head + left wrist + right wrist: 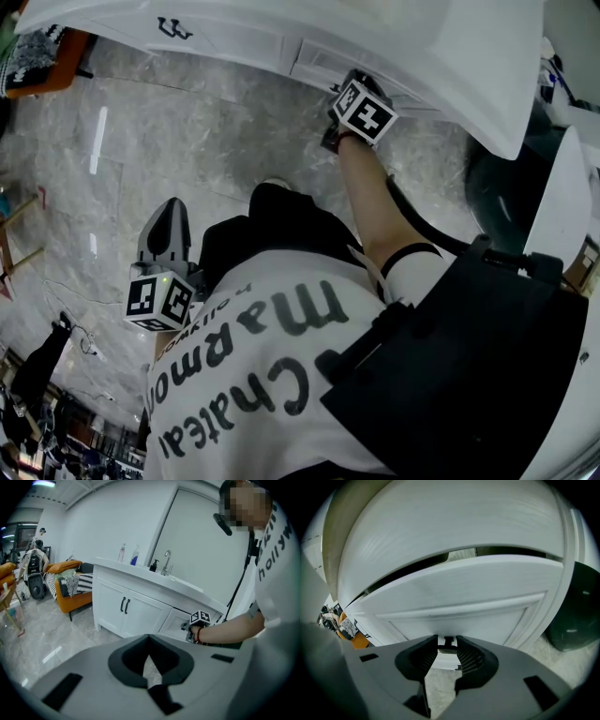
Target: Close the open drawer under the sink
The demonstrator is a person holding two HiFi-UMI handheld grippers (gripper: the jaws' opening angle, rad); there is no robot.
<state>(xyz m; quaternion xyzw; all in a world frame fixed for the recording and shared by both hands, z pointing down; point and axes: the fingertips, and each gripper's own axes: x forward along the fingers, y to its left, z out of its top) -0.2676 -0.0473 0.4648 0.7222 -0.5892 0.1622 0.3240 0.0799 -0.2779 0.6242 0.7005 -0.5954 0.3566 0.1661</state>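
Observation:
The white drawer front (459,592) under the counter fills the right gripper view, and a dark gap along its top edge shows it standing slightly out. My right gripper (447,644) is up against it, jaws closed on the small dark drawer handle (448,642). The head view shows that right gripper (351,84) at the drawer (319,58). From the left gripper view, the right gripper (187,629) meets the drawer (176,619) below the faucet (166,560). My left gripper (169,206) hangs low by my side, shut and empty (148,638).
The white vanity counter (281,19) juts over the drawer. Two cabinet doors (124,606) with dark handles stand left of it. A dark round bin (576,606) sits right of the drawer. An orange sofa (70,585) is farther left on the marble floor (187,141).

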